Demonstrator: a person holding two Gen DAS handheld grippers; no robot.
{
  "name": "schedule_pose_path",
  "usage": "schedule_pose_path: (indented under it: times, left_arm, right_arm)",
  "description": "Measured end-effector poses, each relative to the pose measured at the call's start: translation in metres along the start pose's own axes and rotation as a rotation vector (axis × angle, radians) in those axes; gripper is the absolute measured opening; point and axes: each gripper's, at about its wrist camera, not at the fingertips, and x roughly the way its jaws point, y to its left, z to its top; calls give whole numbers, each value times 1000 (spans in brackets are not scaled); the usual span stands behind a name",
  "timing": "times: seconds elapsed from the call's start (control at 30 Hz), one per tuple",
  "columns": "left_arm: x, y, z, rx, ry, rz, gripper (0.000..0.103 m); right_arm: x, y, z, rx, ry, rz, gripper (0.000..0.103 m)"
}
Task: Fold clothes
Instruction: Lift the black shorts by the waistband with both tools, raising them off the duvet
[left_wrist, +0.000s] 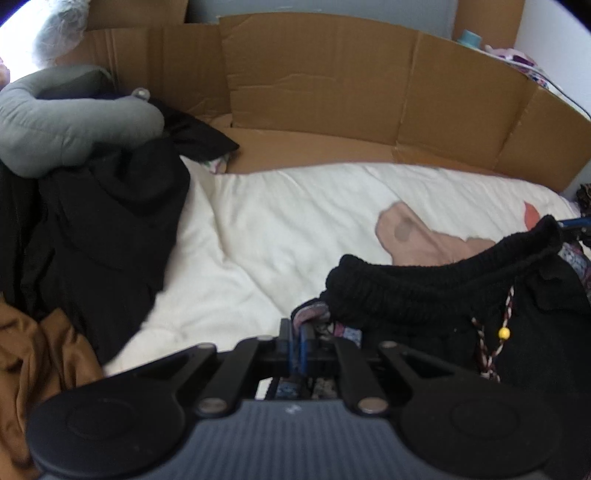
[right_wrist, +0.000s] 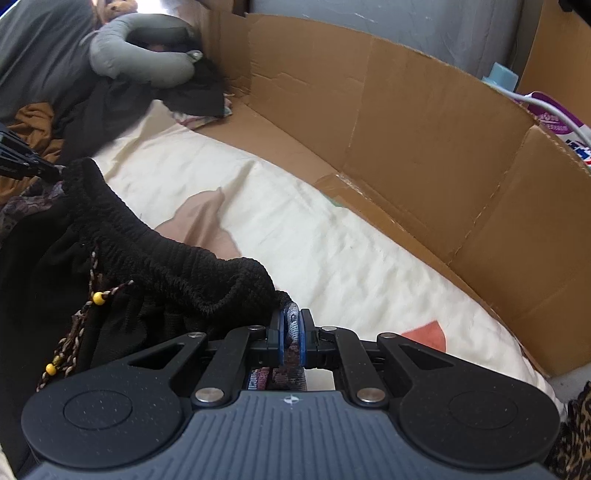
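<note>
A black garment with a ribbed elastic waistband (left_wrist: 436, 280) hangs stretched between my two grippers above a cream bed sheet (left_wrist: 280, 229). It has a patterned lining and a braided drawstring with yellow beads (left_wrist: 503, 334). My left gripper (left_wrist: 297, 328) is shut on one end of the waistband. The right gripper (right_wrist: 290, 325) is shut on the other end, with patterned fabric pinched between its blue pads. In the right wrist view the waistband (right_wrist: 155, 254) runs up to the left, where the left gripper's black tip (right_wrist: 26, 164) shows. The right gripper's blue tip (left_wrist: 570, 223) peeks in at the left wrist view's right edge.
A heap of black clothes (left_wrist: 103, 214) with a grey neck pillow (left_wrist: 62, 125) on top lies at the left, with brown fabric (left_wrist: 33, 362) below it. Flattened cardboard (left_wrist: 332, 99) stands along the bed's far side. A leopard-print cloth (right_wrist: 572, 435) sits at the lower right.
</note>
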Motion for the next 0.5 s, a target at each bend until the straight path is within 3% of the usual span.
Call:
schedule_pose_path:
  times: [0.27,0.37,0.43,0.47,0.5]
  left_arm:
    - [54,5,4,-18,75,-24,6]
    - [65,10,-2,-29,98,-31,21]
    - [63,15,-6,-43,95,-39,25]
    - [58,18,-8,-49,89,-42,29]
    - [53,22,-8,-55,84,-42,30]
  right_arm:
    - [52,-21,10,63,51,-16,8]
    - [65,-33,3,123,64,-10,10]
    - [65,-41,0,149,73,-25,18]
    - [62,-44,-1,161,64,-21,31]
    - [59,-48,-1,172,55,-18,38]
